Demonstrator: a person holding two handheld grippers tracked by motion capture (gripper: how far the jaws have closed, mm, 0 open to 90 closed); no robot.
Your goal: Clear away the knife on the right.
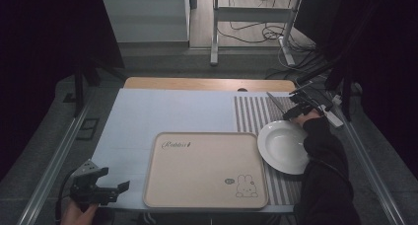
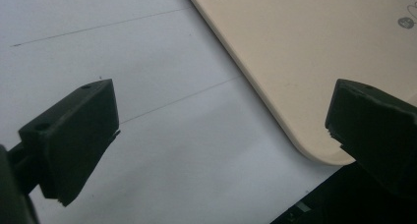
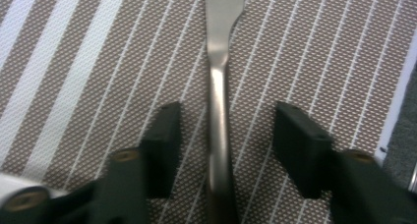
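Steel knife (image 3: 219, 111) lies between the jaws of the right hand-held gripper (image 3: 223, 135) — jaws apart on either side, neither pad touching it. It rests on the striped placemat (image 3: 74, 76), just beyond the white plate (image 1: 286, 146). The left hand-held gripper (image 2: 216, 135) hangs wide open, released, beside the beige tray (image 2: 295, 52) on the counter (image 1: 148, 111).

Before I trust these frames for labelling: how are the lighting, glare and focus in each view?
High view: dim, dark at the edges, tray and plate still legible. Left gripper view: evenly lit, near tongs soft. Right gripper view: bright glare streak along the metal utensil, placemat weave sharp, tongs slightly blurred.
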